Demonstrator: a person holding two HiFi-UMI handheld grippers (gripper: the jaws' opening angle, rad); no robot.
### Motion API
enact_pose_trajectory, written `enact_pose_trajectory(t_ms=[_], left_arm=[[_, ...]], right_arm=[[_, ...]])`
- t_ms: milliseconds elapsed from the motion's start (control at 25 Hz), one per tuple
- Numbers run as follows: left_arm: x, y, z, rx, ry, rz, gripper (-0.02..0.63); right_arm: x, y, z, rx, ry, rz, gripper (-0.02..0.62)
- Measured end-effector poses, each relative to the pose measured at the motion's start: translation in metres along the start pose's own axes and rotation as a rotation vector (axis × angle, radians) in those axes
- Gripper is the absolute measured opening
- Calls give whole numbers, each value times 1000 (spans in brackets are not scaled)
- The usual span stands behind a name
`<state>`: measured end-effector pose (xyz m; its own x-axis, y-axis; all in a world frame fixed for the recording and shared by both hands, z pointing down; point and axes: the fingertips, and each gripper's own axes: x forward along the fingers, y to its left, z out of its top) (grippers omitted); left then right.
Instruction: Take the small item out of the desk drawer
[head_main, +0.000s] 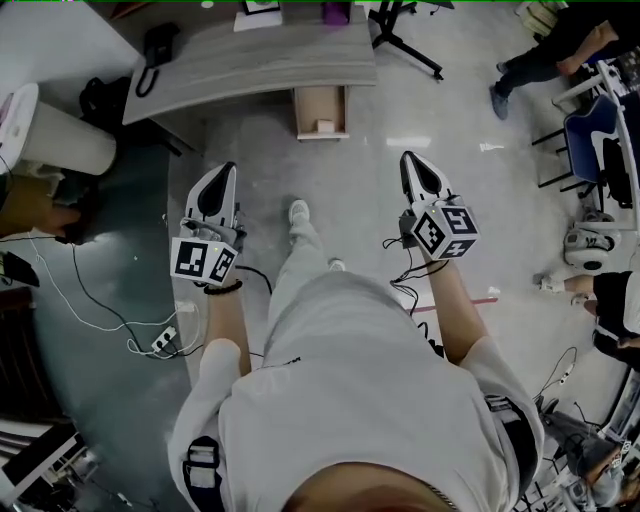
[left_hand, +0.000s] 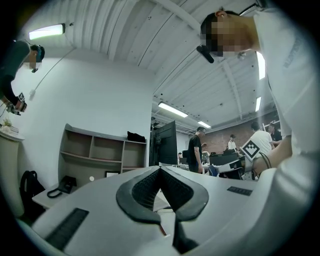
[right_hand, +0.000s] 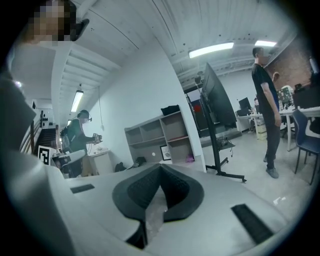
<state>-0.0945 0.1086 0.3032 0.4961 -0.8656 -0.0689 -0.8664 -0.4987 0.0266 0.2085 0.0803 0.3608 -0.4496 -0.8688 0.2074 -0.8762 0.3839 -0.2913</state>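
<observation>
At 12 o'clock, head view only: bench (head_main: 250, 60) drawer (head_main: 321, 112) open, small item (head_main: 324, 126) inside; gripper views show left tongs (left_hand: 160, 170) and right tongs (right_hand: 160, 167) closed, empty.

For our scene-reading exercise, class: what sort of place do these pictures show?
Probably an office or lab workspace: a grey desk with an open drawer, a telephone on the desk, and a shelf unit.

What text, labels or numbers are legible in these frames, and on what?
No readable words or numbers in any view.
Left cube, right cube: black-and-white square patterns, no letters.
Framed picture: too small to read.
</observation>
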Motion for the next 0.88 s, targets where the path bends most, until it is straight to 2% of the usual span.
enact_pose_trajectory(t_ms=[200, 640, 880], left_arm=[[38, 31, -10, -16, 14, -18, -2], [155, 133, -49, -42, 68, -101, -2], [230, 165, -108, -55, 126, -178, -2]], right_arm=[[46, -8, -1, -12, 24, -26, -2], [198, -22, -19, -45, 130, -81, -2], [275, -39, -41, -35, 199, -138, -2]])
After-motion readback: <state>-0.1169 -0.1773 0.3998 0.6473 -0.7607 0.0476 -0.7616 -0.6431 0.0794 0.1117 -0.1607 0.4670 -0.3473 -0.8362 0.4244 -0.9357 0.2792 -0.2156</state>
